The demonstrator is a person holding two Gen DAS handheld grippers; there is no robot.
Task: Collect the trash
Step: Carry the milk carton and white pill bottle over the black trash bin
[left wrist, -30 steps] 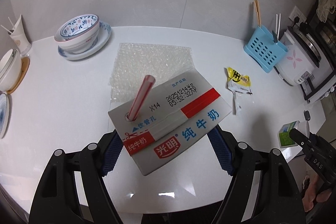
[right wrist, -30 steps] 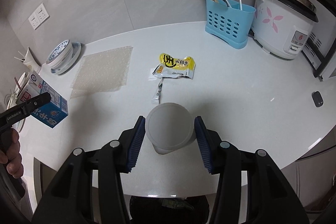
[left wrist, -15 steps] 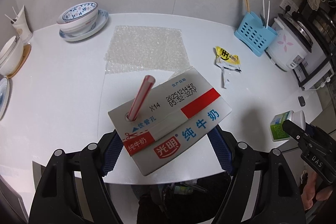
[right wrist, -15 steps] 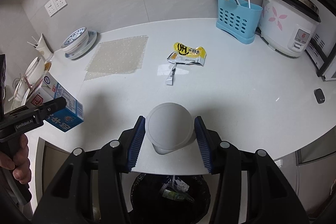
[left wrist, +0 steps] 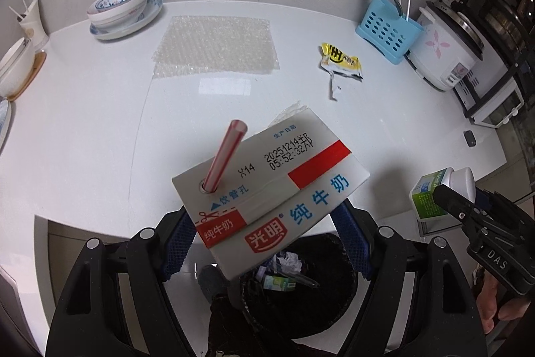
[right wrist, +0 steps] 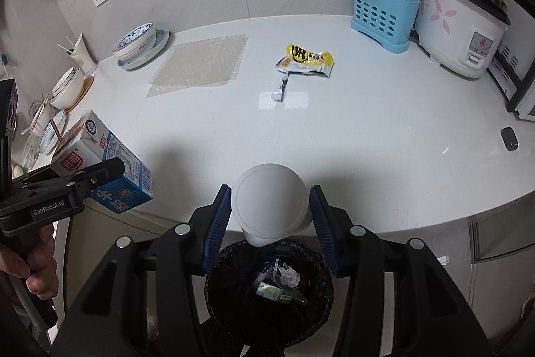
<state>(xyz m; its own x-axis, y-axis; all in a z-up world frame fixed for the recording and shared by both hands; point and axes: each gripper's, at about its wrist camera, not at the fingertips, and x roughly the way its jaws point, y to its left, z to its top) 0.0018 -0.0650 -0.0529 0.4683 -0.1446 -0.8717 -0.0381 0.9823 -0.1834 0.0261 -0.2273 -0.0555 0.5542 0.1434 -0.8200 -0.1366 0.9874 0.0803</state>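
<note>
Left gripper: clamped across the milk carton, blue pads pressing its two sides; carton carried tilted, red-striped straw poking out of its top hole.
Right gripper: clamped on a white-capped bottle, cap toward the lens; green label visible only in the left wrist view.
Both loads: held off the counter, past its near edge, above the trash bin.
Why so held: pinched from the sides, likely so that parting the jaws lets each piece fall straight down.
Trash bin: black-lined, on the floor below the counter edge, already holding crumpled paper and a small green pack.
Bottle versus bin: seemingly over the far rim, so a little more pull-back looks wise.
Carton versus bin: over the bin's left part; straw could snag a pad on release.
Still on the counter: yellow snack wrapper with a torn strip beside it, and a bubble wrap sheet, well apart from each other.
Not trash, by the look: stacked bowls, blue utensil caddy, rice cooker.
Stage: two pieces ready to drop, two left to fetch.
</note>
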